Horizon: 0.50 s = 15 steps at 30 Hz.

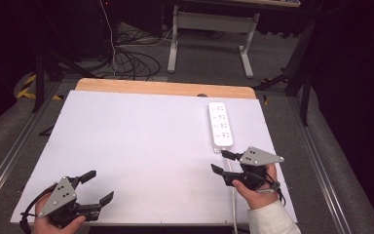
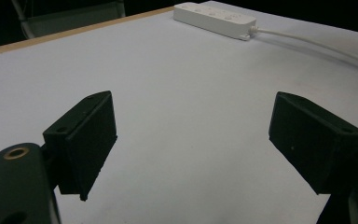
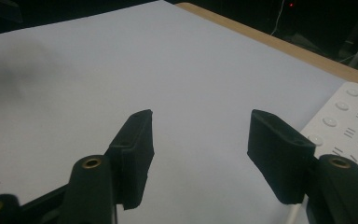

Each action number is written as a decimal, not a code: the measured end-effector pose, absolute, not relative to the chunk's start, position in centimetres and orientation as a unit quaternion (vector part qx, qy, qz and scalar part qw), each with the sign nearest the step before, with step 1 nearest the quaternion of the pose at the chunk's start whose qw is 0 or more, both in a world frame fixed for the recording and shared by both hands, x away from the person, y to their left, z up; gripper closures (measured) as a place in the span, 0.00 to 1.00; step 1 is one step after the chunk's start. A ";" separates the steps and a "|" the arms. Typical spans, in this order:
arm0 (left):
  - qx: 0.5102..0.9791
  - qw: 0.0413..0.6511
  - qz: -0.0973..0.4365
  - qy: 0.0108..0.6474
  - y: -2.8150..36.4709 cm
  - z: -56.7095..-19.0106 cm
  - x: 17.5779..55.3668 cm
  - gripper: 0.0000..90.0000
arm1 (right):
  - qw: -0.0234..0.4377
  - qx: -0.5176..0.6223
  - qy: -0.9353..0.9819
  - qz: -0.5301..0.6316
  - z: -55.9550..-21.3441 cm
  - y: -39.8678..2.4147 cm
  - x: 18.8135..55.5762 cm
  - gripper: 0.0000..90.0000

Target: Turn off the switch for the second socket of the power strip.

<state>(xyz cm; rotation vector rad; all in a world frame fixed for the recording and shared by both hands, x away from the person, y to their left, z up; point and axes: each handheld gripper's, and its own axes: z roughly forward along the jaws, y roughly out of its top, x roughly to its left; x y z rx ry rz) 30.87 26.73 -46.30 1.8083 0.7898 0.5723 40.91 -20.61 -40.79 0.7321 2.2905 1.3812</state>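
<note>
A white power strip lies on the right side of the white tabletop, its white cable running back toward the near edge. My right gripper hovers just short of the strip's near end, pointing left, open with nothing between its black fingers. In the right gripper view the strip sits off to the right of the jaws. My left gripper rests at the near left corner, wide open and empty, and the left gripper view has the strip far off with its cable.
A wooden strip borders the table's far edge. Beyond it stand a grey table frame and loose cables on the floor. Grey rails run along both sides of the table.
</note>
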 end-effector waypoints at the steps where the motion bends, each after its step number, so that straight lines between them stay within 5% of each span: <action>1: 0.755 0.516 0.237 0.329 26.7 -46.3 30.9 0.17 | 0.181 0.259 0.814 0.487 -40.6 -20.5 41.1 0.46; 15: 0.752 0.519 0.237 0.331 26.8 -46.4 30.9 0.18 | 0.193 0.257 0.810 0.490 -38.2 -19.5 43.9 0.51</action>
